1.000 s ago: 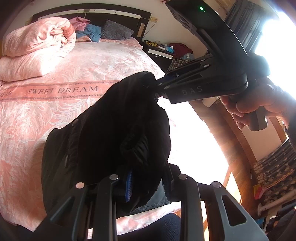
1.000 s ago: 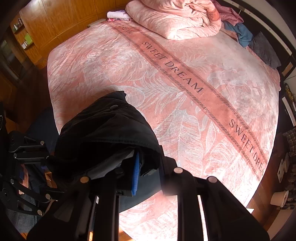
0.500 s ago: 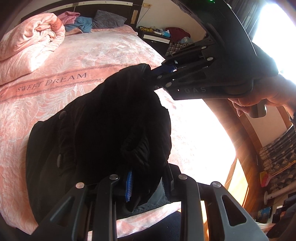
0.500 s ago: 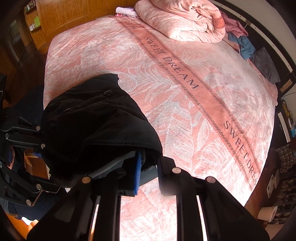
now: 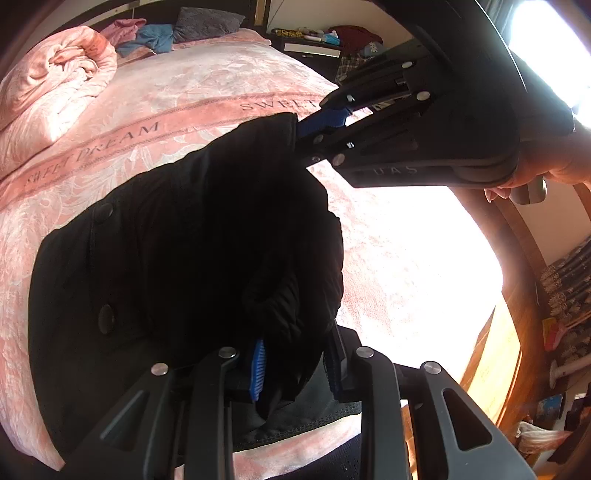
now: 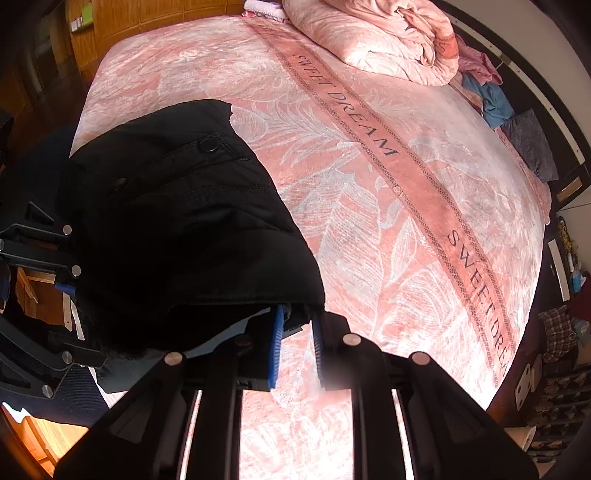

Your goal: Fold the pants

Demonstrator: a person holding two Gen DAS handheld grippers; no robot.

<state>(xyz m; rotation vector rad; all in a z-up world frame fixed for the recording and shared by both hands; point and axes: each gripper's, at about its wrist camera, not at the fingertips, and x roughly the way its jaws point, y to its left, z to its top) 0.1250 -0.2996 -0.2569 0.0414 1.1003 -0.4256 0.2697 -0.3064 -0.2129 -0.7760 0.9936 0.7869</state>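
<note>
Black pants (image 5: 177, 251) with snap buttons hang bunched between my two grippers, just above the pink bedspread. My left gripper (image 5: 295, 365) is shut on a thick fold of the pants at one end. My right gripper (image 6: 297, 328) is shut on the other edge; it also shows in the left wrist view (image 5: 314, 125), pinching the cloth from the right. In the right wrist view the pants (image 6: 177, 229) drape to the left, and my left gripper (image 6: 62, 280) shows at their far side.
The bed (image 6: 388, 206) has a pink leaf-print spread with a "SWEET DREAM" band. A rolled pink duvet (image 5: 48, 81) and loose clothes (image 5: 151, 35) lie by the headboard. A cluttered nightstand (image 5: 314, 40) stands behind. The bed's wooden edge (image 5: 495, 236) is at right.
Both grippers have carried the pants forward and lower over the bed. The cloth has spread wider to the left. Both grips are unchanged.
</note>
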